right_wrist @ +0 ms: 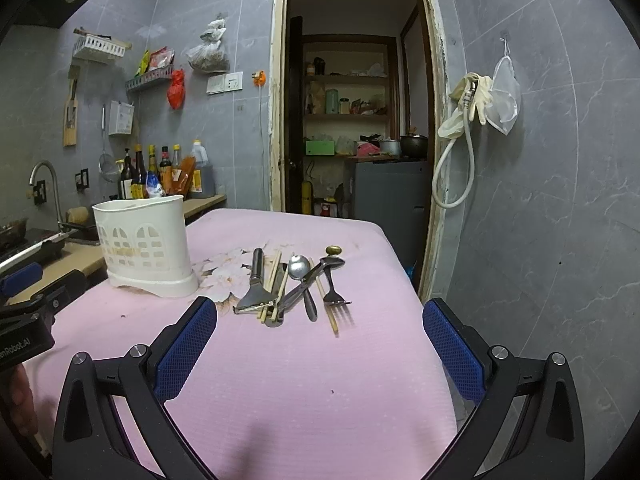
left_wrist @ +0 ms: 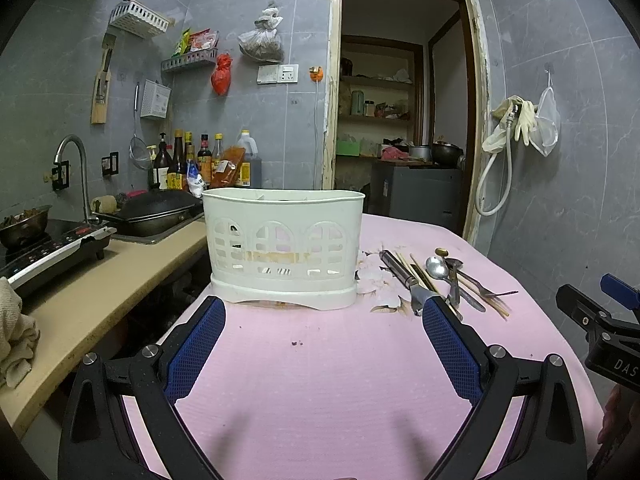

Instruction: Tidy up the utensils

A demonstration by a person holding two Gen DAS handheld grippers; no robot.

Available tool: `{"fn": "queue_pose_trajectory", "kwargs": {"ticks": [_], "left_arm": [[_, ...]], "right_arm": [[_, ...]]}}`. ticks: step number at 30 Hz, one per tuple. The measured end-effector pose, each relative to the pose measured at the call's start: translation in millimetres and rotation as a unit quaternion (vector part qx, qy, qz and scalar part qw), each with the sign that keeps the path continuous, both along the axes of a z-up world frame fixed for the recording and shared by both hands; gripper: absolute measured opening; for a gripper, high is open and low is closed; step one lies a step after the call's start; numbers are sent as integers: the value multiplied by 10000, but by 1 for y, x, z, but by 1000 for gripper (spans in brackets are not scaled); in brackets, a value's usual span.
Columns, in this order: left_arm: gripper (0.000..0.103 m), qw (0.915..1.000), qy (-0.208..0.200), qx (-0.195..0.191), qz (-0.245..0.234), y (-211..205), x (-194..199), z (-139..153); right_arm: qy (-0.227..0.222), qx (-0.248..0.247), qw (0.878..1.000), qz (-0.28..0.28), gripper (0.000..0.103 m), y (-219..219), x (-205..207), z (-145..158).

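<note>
Both the left gripper [left_wrist: 324,314] and right gripper [right_wrist: 320,314] hang spread and empty; the utensils [right_wrist: 294,284] lie heaped beside the white caddy [right_wrist: 146,240] near the worktop's [right_wrist: 300,380] far edge.

Matt white plastic caddy [left_wrist: 283,248], glossy metal spoon [right_wrist: 299,268], pink cloth [right_wrist: 312,380].

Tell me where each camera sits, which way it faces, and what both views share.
Left wrist: on the left gripper, low over the pink table, facing the white caddy; its own open fingers show.
Right wrist: on the right gripper, facing the utensil pile; open fingers show.
Shared: caddy, utensils, table, doorway.
</note>
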State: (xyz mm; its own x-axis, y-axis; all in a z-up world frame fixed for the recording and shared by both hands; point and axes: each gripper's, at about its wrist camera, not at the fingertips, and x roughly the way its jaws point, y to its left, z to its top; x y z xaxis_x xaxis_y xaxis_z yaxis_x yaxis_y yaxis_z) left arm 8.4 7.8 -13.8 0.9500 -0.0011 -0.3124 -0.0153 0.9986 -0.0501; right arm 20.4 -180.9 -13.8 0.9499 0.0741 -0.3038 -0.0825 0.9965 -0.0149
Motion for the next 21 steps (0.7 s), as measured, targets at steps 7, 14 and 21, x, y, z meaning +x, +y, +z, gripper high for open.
{"fn": "queue_pose_trajectory", "kwargs": {"ticks": [7, 14, 21], "left_arm": [[97, 10000, 14, 0, -5, 1, 1, -1], [97, 10000, 29, -6, -8, 1, 1, -2], [97, 10000, 37, -7, -7, 0, 1, -2]], "right_arm": [[16, -3, 10000, 1, 103, 1, 1, -1], [27, -2, 10000, 2, 103, 2, 1, -2], [34, -6, 10000, 4, 103, 2, 1, -2]]}}
